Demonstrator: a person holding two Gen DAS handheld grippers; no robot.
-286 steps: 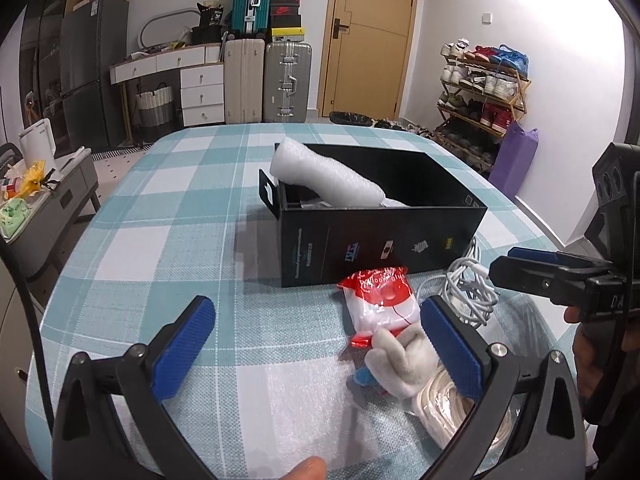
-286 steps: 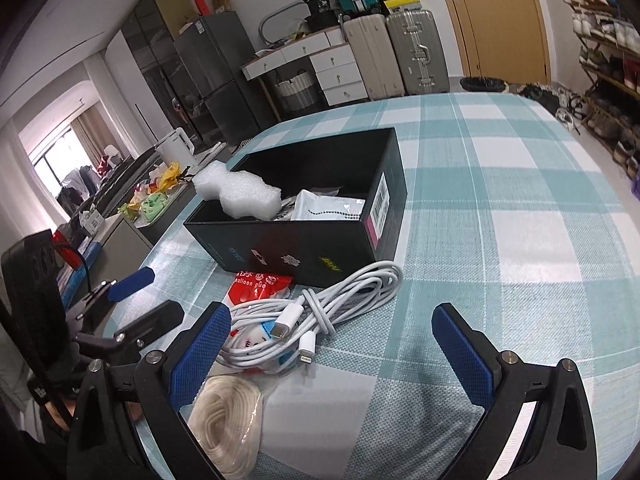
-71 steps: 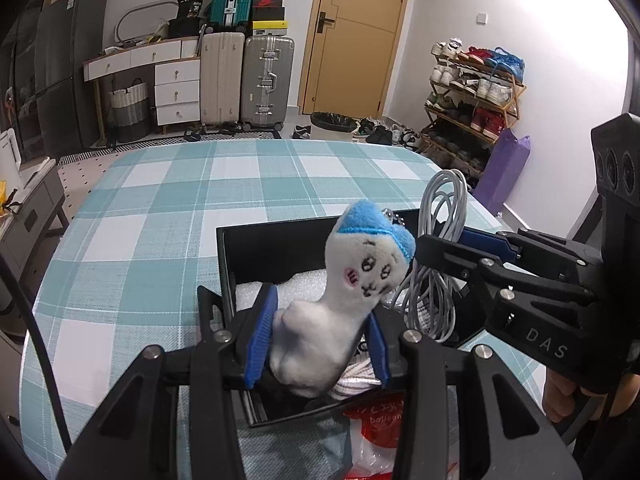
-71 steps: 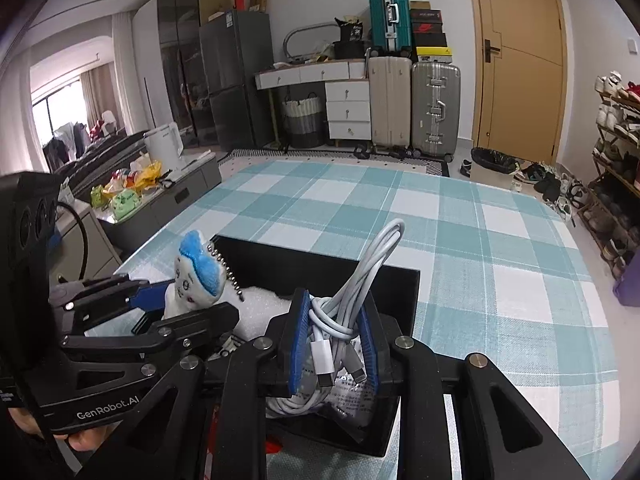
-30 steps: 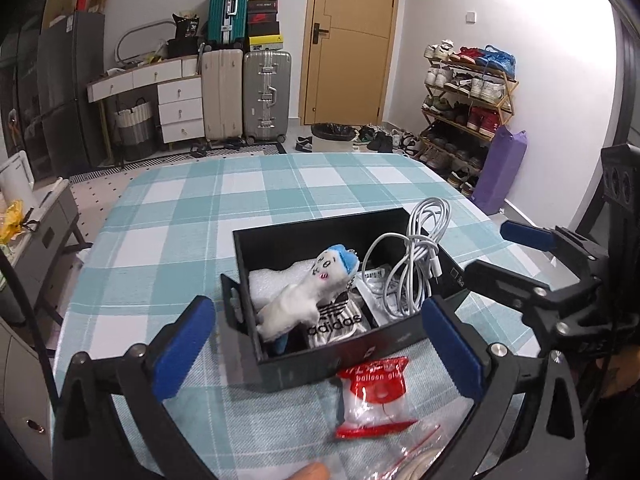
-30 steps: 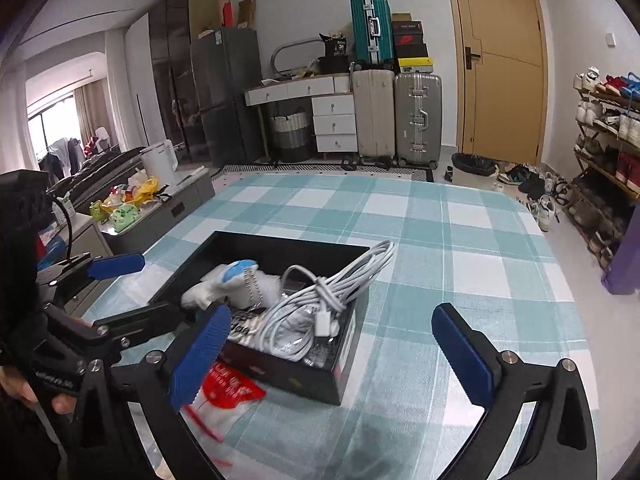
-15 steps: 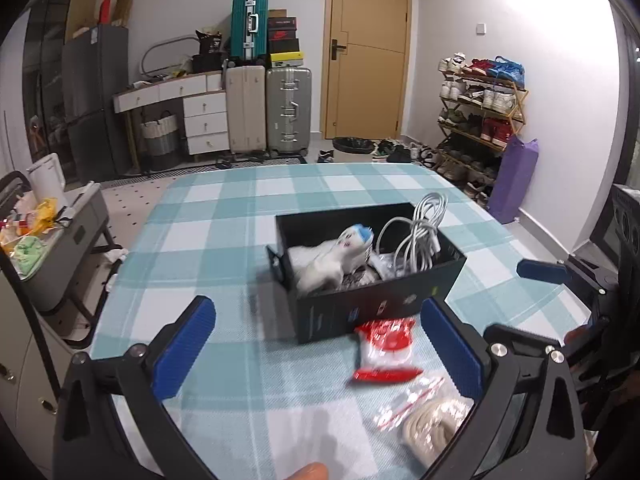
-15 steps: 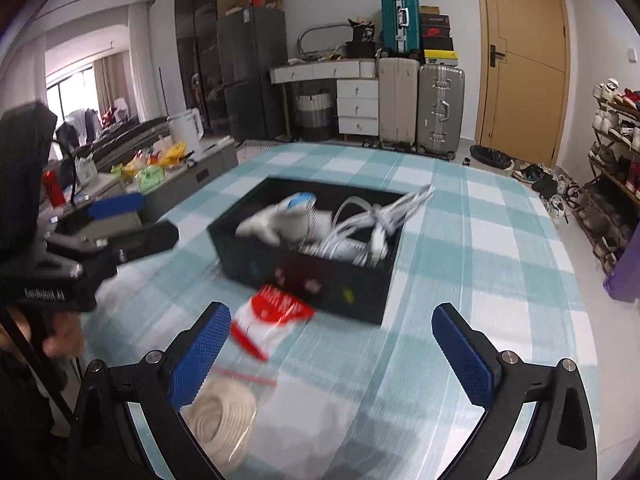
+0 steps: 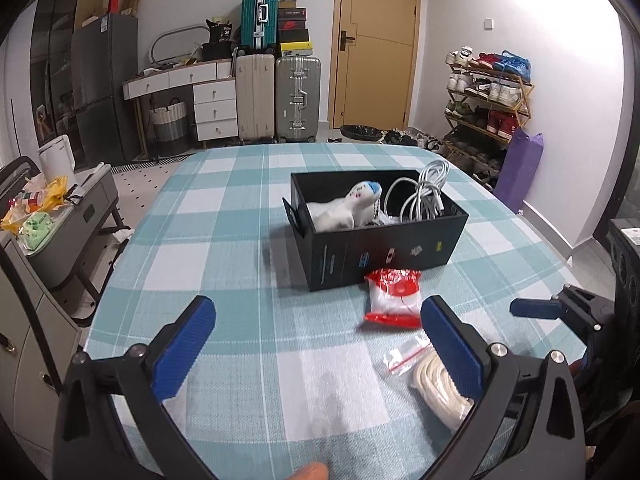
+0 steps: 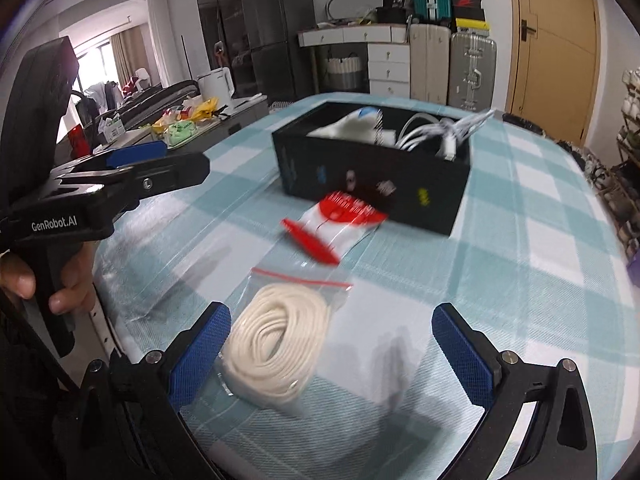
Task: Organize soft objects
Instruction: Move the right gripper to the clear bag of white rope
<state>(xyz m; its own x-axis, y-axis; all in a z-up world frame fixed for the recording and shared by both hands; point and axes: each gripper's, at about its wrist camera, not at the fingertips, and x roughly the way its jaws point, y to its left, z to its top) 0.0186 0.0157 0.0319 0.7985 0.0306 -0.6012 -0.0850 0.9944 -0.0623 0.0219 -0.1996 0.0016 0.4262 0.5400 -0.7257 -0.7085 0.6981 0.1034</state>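
A black box (image 9: 384, 252) stands on the checked tablecloth and holds a white plush toy with a blue top (image 9: 348, 206) and a bundle of white cables (image 9: 420, 196). The box also shows in the right wrist view (image 10: 372, 188). A red and white packet (image 9: 394, 294) lies in front of the box. A clear bag with coiled white cord (image 10: 280, 340) lies nearer, also in the left wrist view (image 9: 436, 384). My left gripper (image 9: 316, 344) is open and empty above the table. My right gripper (image 10: 330, 352) is open and empty, low over the cord bag.
A grey side cart with snack packets (image 9: 44, 216) stands left of the table. Suitcases (image 9: 276, 92), drawers and a door are at the back. A shoe rack (image 9: 488, 112) and a purple bag stand at the right. The table edge runs close below both grippers.
Both grippers have pulled back from the box toward the near table edge. The right gripper has swung left and dropped low over the cord bag. The toy and cables stay in the box.
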